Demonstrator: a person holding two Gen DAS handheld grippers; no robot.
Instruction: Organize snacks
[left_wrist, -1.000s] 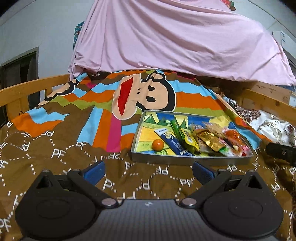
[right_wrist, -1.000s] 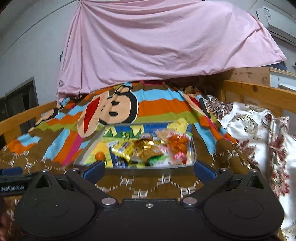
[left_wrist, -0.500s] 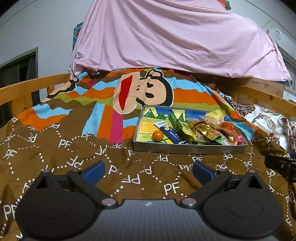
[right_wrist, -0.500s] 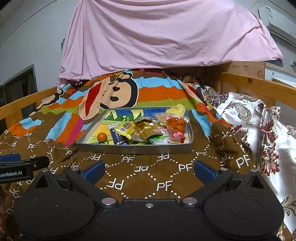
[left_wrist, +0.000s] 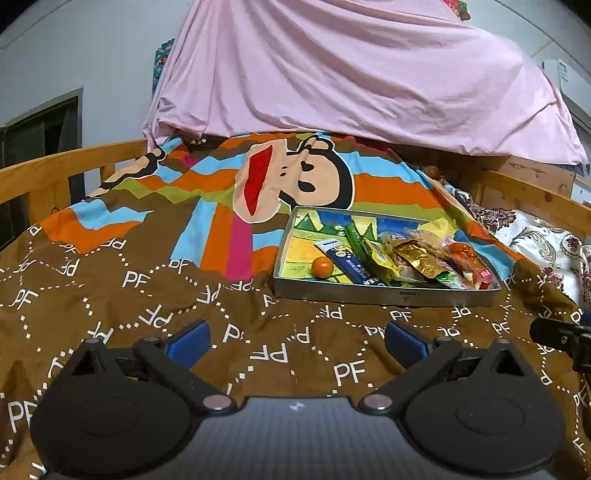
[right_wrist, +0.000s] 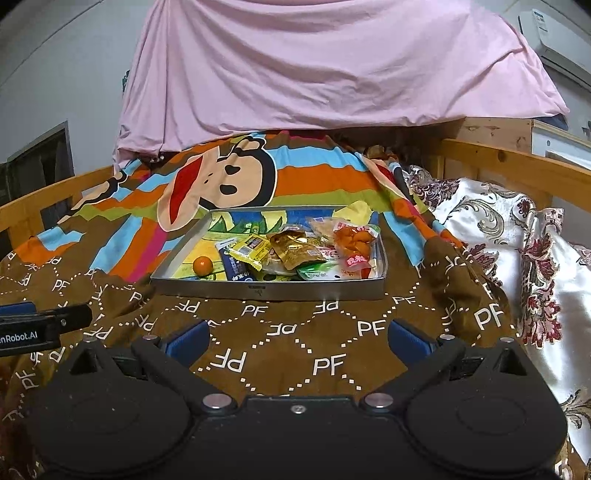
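a: how do the jaws stand?
b: both sets stand wide apart with nothing between them. the left gripper (left_wrist: 295, 338) and the right gripper (right_wrist: 297, 338) hover low over the brown blanket (right_wrist: 280, 332), short of the tray.
a: any open room ahead?
b: yes, a bare stretch of blanket lies between each gripper and the metal tray (left_wrist: 384, 295). wooden bed rails (left_wrist: 44, 177) run along both sides, and a pink sheet (right_wrist: 314, 66) hangs across the far end. right of the tray the blanket edge meets a floral cover (right_wrist: 517, 258).
a: any writing?
b: the blanket repeats "pf" inside dotted diamonds, with a cartoon monkey face (left_wrist: 295, 181) further up. the left gripper's side, seen from the right wrist view, reads "enrobot.ai", cut off at the edge. print on the packets is too small to read.
a: and the tray?
b: it sits on the blanket, well ahead of both grippers. the snack packets (right_wrist: 295, 251) are heaped in its right half: a yellow packet (right_wrist: 251, 247), a gold one (right_wrist: 295, 251), a blue one (left_wrist: 351, 262), and a clear bag of orange pieces (right_wrist: 354, 240). a small orange (left_wrist: 322, 266) lies alone on the left part, just beside the blue packet.
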